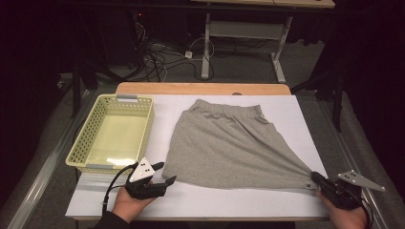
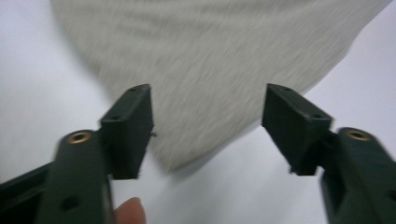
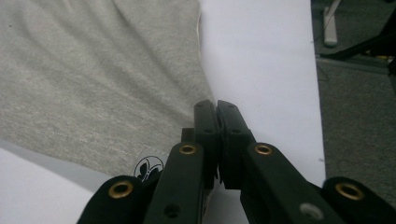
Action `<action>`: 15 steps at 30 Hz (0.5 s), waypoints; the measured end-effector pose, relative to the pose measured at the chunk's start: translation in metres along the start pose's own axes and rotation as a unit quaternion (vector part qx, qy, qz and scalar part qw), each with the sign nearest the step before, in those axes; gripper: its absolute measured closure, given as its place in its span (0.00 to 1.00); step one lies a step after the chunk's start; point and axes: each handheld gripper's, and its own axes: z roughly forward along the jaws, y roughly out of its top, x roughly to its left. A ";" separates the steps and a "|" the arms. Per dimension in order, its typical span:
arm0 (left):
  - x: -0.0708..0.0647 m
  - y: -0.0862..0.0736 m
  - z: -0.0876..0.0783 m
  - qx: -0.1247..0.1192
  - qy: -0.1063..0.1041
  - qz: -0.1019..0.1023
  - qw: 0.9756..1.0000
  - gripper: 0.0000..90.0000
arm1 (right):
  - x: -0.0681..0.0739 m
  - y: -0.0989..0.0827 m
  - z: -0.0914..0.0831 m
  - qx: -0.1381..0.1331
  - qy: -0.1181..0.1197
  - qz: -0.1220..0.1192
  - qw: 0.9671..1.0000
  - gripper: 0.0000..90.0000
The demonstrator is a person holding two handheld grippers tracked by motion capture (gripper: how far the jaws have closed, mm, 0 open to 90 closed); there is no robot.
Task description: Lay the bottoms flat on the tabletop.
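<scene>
Grey shorts (image 1: 229, 143) lie flat on the white table top (image 1: 215, 200), waistband toward the far edge. My right gripper (image 1: 315, 178) is at the near right hem corner, which is pulled out to a point. In the right gripper view the right gripper (image 3: 216, 106) is shut on that corner of the shorts (image 3: 93, 84), beside a small white logo label (image 3: 149, 168). My left gripper (image 1: 166, 172) sits at the near left hem corner. In the left gripper view the left gripper (image 2: 208, 95) has its jaws apart, with the corner of the shorts (image 2: 210, 51) between them and untouched.
A pale yellow perforated basket (image 1: 76, 143) stands at the left of the table, beside the shorts. Beyond the far edge are a desk frame (image 1: 206, 47) and tangled cables (image 1: 157, 57) on the floor. The table's right edge is close to my right hand.
</scene>
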 end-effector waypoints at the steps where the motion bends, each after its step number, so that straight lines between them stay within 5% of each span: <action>1: 0.002 -0.001 0.003 0.013 0.005 -0.002 1.000 0.42 | 0.000 -0.001 0.001 0.003 0.003 0.001 1.000 0.98; 4: 0.005 -0.003 0.011 0.040 0.010 -0.007 0.999 0.47 | 0.004 0.000 0.004 0.006 0.012 -0.007 1.000 0.95; 7: 0.007 -0.001 0.018 0.072 0.012 -0.019 0.997 0.54 | 0.009 0.002 0.005 0.006 0.019 -0.013 1.000 0.81; 15: 0.007 0.000 0.018 0.071 0.013 -0.019 0.997 0.80 | 0.021 0.006 0.000 -0.011 0.020 -0.023 0.999 0.69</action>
